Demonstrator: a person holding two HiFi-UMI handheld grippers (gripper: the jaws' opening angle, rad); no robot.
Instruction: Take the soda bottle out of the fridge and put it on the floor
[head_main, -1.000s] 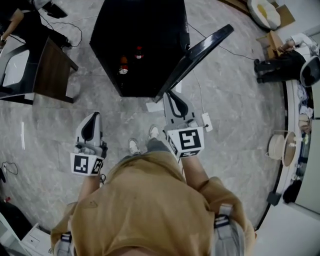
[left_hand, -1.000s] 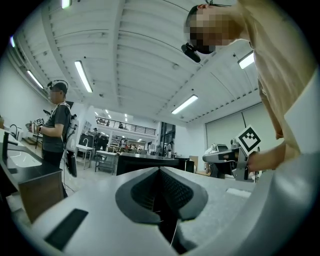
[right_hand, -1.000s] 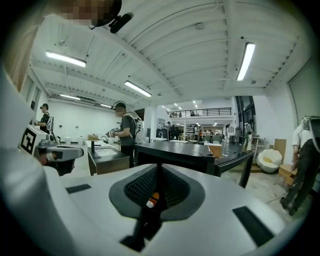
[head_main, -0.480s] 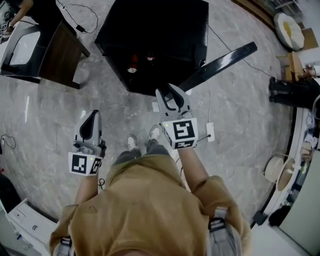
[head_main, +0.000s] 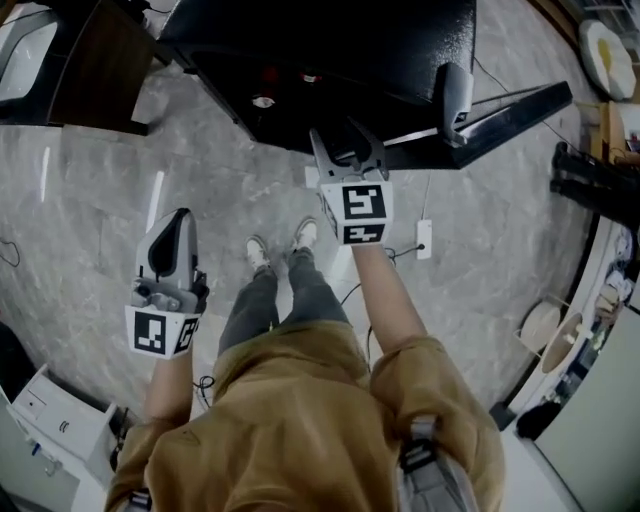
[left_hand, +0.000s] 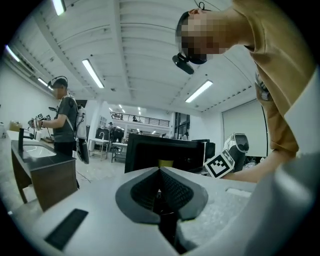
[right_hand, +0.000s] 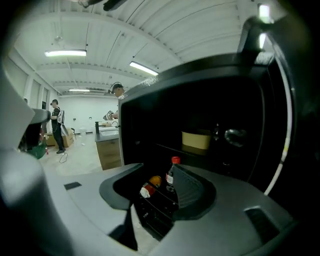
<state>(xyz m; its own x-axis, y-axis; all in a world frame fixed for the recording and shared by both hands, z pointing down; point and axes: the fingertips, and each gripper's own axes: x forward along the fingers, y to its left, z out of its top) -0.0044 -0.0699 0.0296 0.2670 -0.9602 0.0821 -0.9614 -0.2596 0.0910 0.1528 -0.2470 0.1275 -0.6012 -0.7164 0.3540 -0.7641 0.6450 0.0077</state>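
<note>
Spreading apart just now, the jaws of my right claw (right_hand: 160, 185) grip nothing. Through the gap between them I see the soda bottle (right_hand: 170, 176), red-capped and upright on a low rack inside the open fridge (right_hand: 210, 100), touched by neither pad, with a second bottle (right_hand: 146, 190) lying tilted just beside it and a yellow box (right_hand: 195, 140) on the shelf above. My left claw (left_hand: 160, 174) is clenched tight on nothing, held off to the side over the grey floor (head_main: 90, 210), well apart from the fridge and its swung-out door (head_main: 500, 108).
</note>
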